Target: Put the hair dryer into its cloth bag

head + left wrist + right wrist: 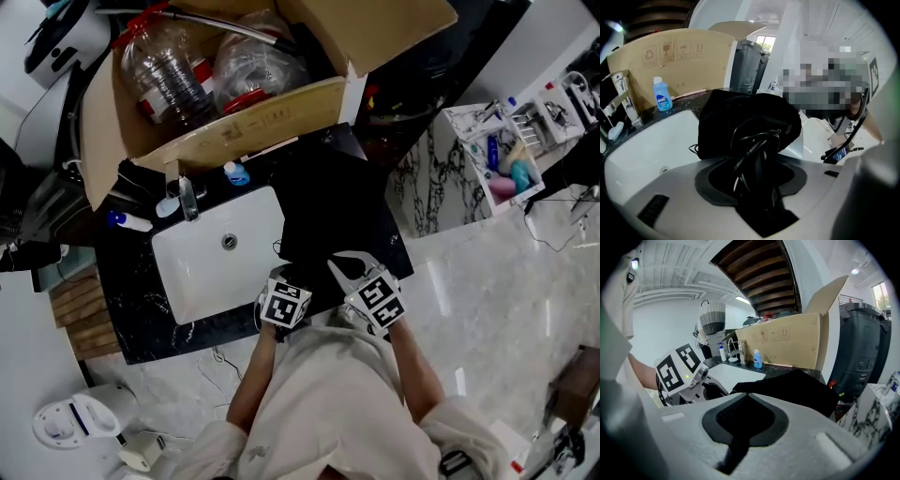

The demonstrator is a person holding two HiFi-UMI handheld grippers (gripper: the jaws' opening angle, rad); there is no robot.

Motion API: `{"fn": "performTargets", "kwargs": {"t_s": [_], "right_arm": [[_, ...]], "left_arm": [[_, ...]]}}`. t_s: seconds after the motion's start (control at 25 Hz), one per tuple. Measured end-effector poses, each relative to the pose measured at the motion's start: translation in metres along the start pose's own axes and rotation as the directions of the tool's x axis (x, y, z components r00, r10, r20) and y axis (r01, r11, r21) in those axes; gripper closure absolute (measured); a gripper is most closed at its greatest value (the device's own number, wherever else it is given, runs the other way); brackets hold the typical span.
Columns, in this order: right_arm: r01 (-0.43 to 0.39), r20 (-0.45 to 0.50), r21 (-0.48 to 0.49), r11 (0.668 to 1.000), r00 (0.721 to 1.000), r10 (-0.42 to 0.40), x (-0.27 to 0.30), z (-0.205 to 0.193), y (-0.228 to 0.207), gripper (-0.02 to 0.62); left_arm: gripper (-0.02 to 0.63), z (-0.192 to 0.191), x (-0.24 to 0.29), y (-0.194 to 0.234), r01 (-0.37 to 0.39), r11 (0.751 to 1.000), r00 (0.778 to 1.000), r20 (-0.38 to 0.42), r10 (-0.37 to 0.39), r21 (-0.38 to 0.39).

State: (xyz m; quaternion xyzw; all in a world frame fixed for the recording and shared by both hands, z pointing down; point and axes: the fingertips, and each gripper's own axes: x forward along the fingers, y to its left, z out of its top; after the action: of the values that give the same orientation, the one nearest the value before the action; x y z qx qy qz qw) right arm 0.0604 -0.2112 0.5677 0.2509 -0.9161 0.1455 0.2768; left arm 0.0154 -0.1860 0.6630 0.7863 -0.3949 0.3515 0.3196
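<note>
Black cloth bag [723,117] sits behind coiled cord [757,140] in left gripper [752,180].

Looking like a bathroom setup to me: a white sink [220,248] is sitting in a black stone counter [131,300], a faucet [187,199] and blue soap bottle [236,173] are standing behind it, what looks like a toilet [80,419] is peeking in, and a toiletries rack [511,159] is sitting on the marble floor [487,291].

Overhead plus two low close-ups
</note>
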Motion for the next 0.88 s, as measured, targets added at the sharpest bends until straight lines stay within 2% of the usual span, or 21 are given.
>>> {"fn": "performTargets", "kwargs": {"t_s": [0.52, 0.88], "right_arm": [[-0.043, -0.007, 0.026, 0.999, 0.999, 0.043, -0.001, -0.008, 0.008, 0.586], [-0.042, -0.031, 0.039, 0.998, 0.999, 0.044, 0.003, -0.025, 0.002, 0.586]], "left_arm": [[0.407, 0.033, 0.028, 0.004, -0.024, 1.000, 0.999, 0.026, 0.024, 0.009], [0.400, 0.040, 0.047, 0.010, -0.046, 0.999, 0.997, 0.062, 0.045, 0.020]]}}
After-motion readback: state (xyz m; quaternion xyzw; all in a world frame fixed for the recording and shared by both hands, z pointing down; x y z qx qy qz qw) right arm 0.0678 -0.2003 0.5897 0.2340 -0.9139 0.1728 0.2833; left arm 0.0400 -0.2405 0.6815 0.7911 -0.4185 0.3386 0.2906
